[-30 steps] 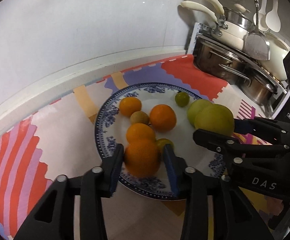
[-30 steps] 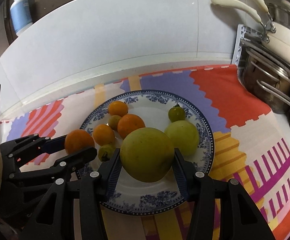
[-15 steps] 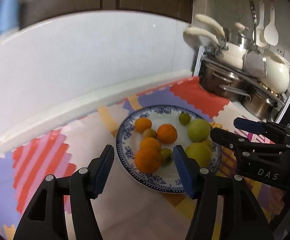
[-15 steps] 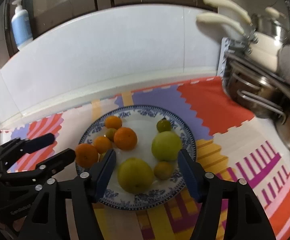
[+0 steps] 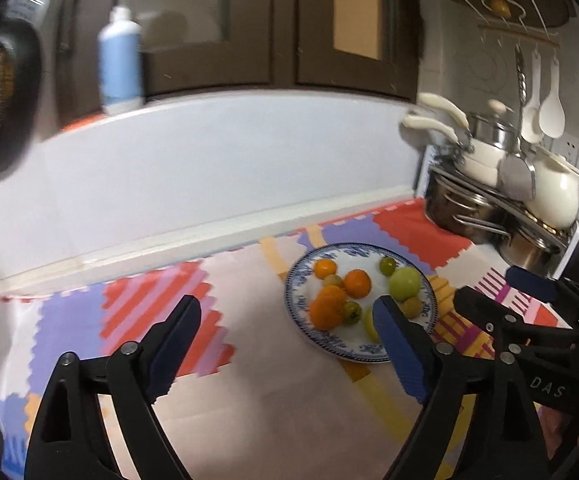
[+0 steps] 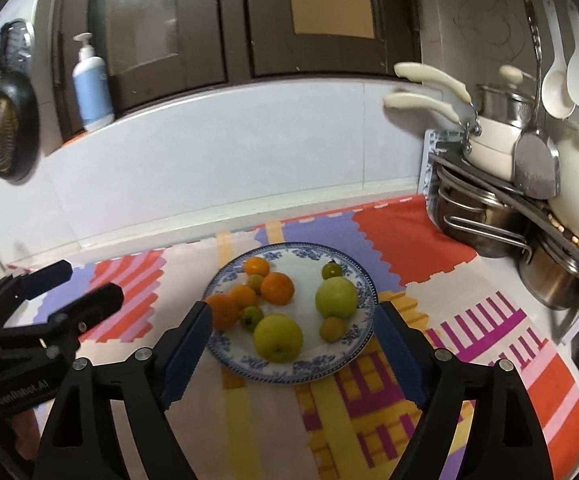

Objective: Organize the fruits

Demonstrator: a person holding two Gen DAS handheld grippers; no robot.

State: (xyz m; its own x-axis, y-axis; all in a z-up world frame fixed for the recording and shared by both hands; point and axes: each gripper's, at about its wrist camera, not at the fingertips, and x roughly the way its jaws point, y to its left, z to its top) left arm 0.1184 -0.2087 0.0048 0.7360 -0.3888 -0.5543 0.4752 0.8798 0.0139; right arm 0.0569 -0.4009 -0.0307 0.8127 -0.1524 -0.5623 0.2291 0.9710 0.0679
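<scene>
On my black plastic right gripper [image 5: 529,292], seen from my left wrist, the white letters "DAS" stood on its body. On my black left gripper [image 6: 77,280], seen from my right wrist, pale lettering was too blurred to make out for certain.

left tool [image 5: 285,316] jaws just opening, nothing between; fruits on blue-rimmed plate [image 5: 294,307]; right tool [image 5: 501,288] beside.

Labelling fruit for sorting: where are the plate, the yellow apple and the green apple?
plate [image 6: 309,374], right wrist view, near rim.
yellow apple [image 6: 278,337], right wrist view, its middle.
green apple [image 6: 336,297], right wrist view, its middle.
</scene>
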